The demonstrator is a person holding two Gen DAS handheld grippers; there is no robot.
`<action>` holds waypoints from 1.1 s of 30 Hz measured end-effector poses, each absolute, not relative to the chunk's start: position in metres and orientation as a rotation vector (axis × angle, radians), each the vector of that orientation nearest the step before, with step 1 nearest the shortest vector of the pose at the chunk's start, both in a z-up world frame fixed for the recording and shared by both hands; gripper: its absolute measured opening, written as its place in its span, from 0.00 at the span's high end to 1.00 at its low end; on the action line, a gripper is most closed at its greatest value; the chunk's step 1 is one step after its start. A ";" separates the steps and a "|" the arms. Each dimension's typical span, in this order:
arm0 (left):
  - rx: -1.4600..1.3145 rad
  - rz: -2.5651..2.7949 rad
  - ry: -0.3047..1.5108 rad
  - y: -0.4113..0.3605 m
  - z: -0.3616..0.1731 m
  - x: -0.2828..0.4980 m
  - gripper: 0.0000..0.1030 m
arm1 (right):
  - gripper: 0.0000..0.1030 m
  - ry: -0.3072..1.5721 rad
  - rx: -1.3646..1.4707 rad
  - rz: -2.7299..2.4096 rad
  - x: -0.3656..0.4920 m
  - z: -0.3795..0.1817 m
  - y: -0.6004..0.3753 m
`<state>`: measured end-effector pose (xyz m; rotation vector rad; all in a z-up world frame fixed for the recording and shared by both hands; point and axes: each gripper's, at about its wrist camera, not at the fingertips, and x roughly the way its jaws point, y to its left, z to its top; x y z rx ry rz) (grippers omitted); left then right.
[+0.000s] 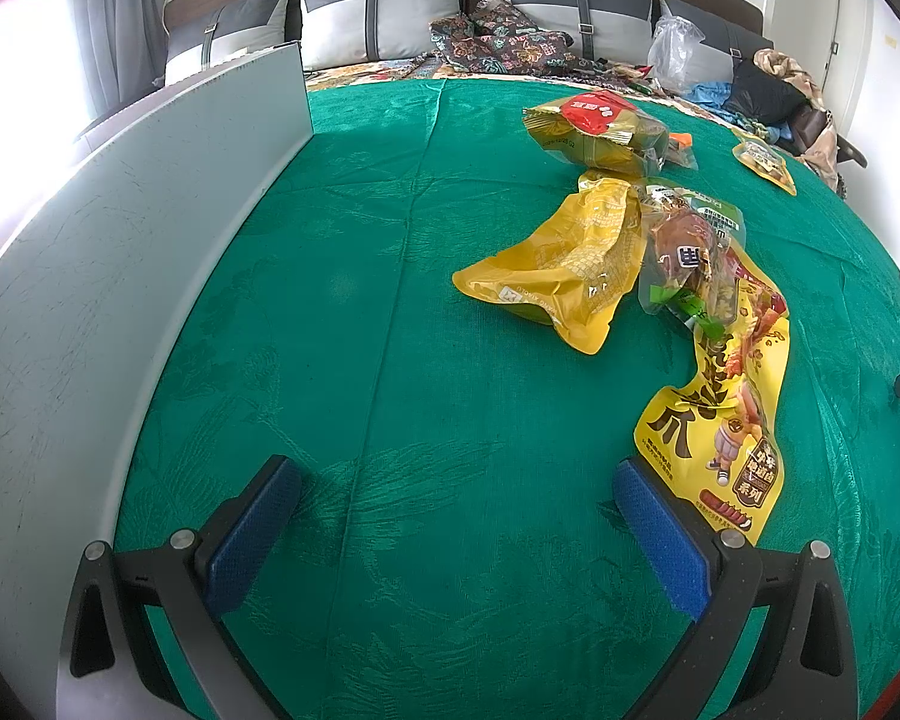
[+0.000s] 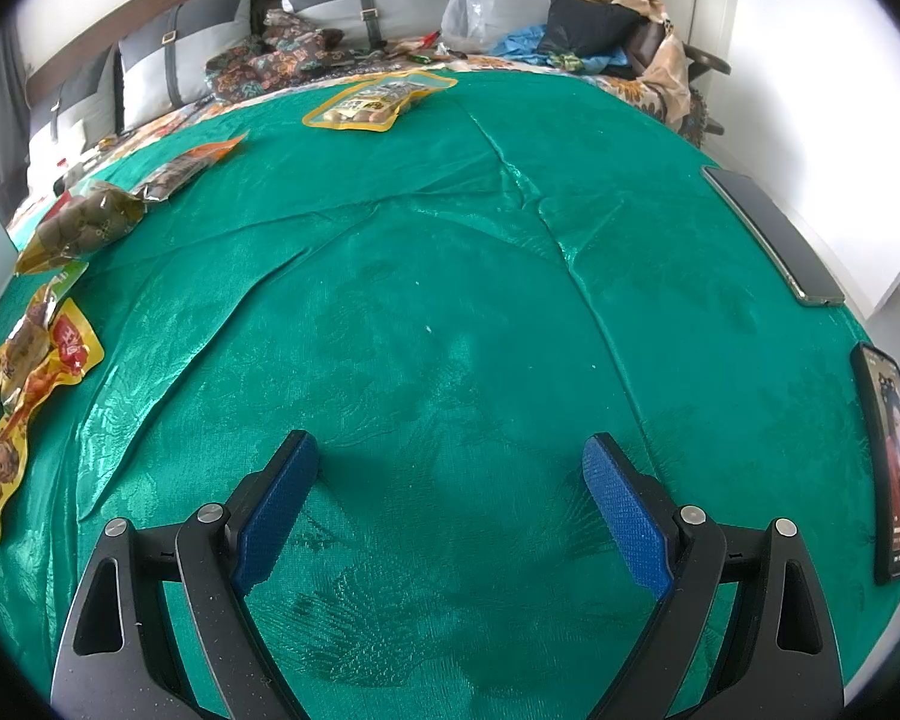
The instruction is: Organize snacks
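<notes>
Each claw [image 1: 456, 531] [image 2: 450, 498] has black arms, silver screws and textured blue pads [image 1: 252, 531].

Bed under green cloth [image 2: 450, 276]

Snack packets [image 1: 630, 252] heaped near its middle, one packet [image 2: 378, 99] toward the head edge; grey box [image 1: 90, 276] along left edge; two phones [image 2: 891, 468] at right edge.

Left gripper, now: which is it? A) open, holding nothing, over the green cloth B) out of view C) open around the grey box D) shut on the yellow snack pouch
A: the left gripper has its blue pads spread wide with only green cloth between them; the yellow snack pouch lies just beyond its right fingertip, ungripped.
</notes>
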<state>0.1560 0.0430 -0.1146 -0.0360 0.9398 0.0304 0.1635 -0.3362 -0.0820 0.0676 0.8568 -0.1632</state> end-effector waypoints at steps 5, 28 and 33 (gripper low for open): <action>-0.036 0.030 0.940 0.043 -0.115 0.156 0.00 | 0.10 0.857 0.068 -0.163 0.164 -0.082 -0.336; 0.047 -0.123 1.010 0.040 -0.083 0.177 0.01 | 0.10 0.856 0.068 -0.163 0.164 -0.082 -0.336; 0.265 -0.188 1.042 0.009 -0.078 0.220 0.01 | 0.10 0.856 0.069 -0.163 0.164 -0.082 -0.336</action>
